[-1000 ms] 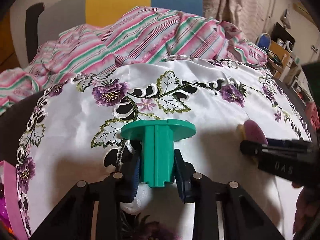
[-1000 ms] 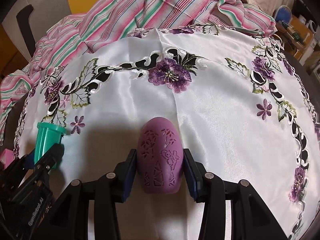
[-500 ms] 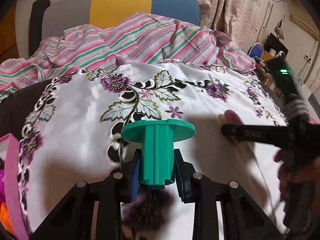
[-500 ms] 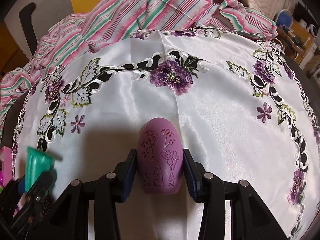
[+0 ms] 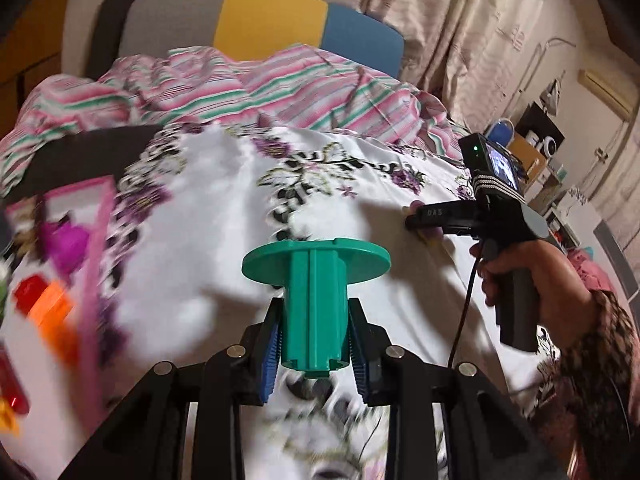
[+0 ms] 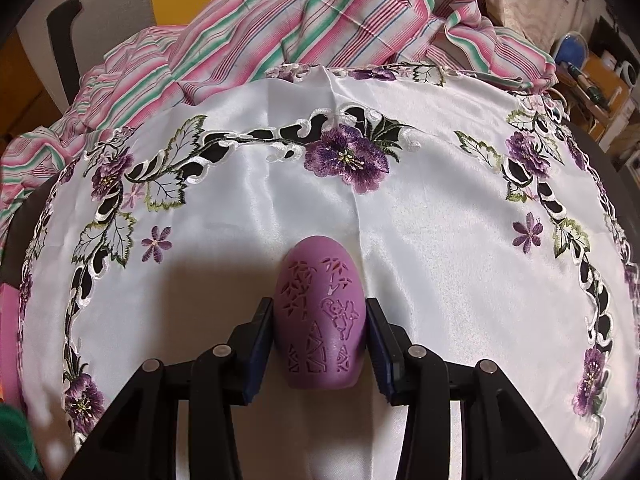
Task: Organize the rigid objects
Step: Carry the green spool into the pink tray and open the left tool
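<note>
- While the left gripper (image 5: 314, 344) is clamped on a green spool (image 5: 314, 300), the spool stands upright between the blue pads (image 5: 270, 356), with its round flange on top and its ribbed body pressed on both sides.
- Under this spool lies a white embroidered tablecloth (image 5: 192, 240) with purple flowers; much of this view is blurred.
- At the left edge of the same view there is a pink tray (image 5: 98, 240) that holds small coloured pieces, purple, red and orange; what they are I cannot tell.
- The right gripper (image 6: 320, 332) is closed around a purple egg-shaped object (image 6: 320, 320) with a cut-out pattern on its upper face; the two fingers (image 6: 256, 344) touch it from left and right.
- From the left wrist view, the right gripper (image 5: 424, 220) is low over the cloth near its right side, well apart from the spool, and a hand (image 5: 536, 276) holds its black handle.
- Behind the tablecloth (image 6: 420, 248) a striped pink and green fabric (image 6: 320, 20) lies crumpled, and behind it stands a chair (image 5: 260, 20) with grey, yellow and blue panels.
</note>
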`<state>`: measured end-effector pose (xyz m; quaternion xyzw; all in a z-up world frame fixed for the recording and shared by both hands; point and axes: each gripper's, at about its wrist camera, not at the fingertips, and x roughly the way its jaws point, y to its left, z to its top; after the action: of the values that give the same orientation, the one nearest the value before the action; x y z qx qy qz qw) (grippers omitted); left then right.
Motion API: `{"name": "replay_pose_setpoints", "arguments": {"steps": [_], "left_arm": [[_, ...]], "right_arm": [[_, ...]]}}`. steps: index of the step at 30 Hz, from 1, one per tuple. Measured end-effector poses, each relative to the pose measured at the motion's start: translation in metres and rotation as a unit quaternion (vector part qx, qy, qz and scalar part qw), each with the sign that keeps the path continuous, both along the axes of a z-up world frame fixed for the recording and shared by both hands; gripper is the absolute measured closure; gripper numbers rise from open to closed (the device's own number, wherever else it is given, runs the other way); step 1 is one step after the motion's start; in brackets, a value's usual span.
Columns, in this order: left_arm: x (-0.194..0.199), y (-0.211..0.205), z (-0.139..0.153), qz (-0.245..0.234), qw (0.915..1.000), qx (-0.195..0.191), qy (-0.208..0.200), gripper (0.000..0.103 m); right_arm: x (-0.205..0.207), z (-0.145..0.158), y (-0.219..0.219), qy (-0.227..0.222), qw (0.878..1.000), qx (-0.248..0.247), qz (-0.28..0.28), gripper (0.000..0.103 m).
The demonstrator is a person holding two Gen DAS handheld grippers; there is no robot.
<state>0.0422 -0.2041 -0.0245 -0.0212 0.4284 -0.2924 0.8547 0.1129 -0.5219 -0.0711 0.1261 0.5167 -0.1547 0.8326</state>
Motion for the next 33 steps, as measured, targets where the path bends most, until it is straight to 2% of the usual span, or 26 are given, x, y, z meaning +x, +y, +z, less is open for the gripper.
{"name": "replay_pose_setpoints", "arguments": {"steps": [9, 16, 22, 26, 29, 32, 33], "left_arm": [[-0.019, 0.088, 0.01, 0.068, 0.9976, -0.003, -0.006, 0.073], [-0.019, 0.14, -0.004, 0.112, 0.9936, 0.013, 0.012, 0.073], [-0.016, 0.161, -0.023, 0.131, 0.9903, 0.029, 0.036, 0.073], [-0.006, 0.164, -0.031, 0.136, 0.989, 0.048, 0.031, 0.073], [0.006, 0.165, -0.037, 0.15, 0.9856, 0.065, 0.043, 0.073], [0.006, 0.169, -0.036, 0.165, 0.9831, 0.063, 0.048, 0.06], [0.004, 0.171, -0.035, 0.167, 0.9832, 0.058, 0.046, 0.06]], "right_arm": [[-0.006, 0.006, 0.005, -0.011, 1.0, 0.003, -0.002, 0.059], [-0.018, 0.028, 0.02, -0.058, 0.998, -0.013, 0.01, 0.059], [-0.03, 0.038, 0.03, -0.083, 0.996, 0.014, 0.007, 0.059], [-0.032, 0.041, 0.043, -0.094, 0.995, -0.003, 0.019, 0.059], [-0.032, 0.042, 0.048, -0.099, 0.994, -0.016, 0.031, 0.059], [-0.031, 0.042, 0.052, -0.1, 0.994, -0.018, 0.039, 0.059], [-0.03, 0.041, 0.052, -0.098, 0.994, -0.02, 0.041, 0.059]]}}
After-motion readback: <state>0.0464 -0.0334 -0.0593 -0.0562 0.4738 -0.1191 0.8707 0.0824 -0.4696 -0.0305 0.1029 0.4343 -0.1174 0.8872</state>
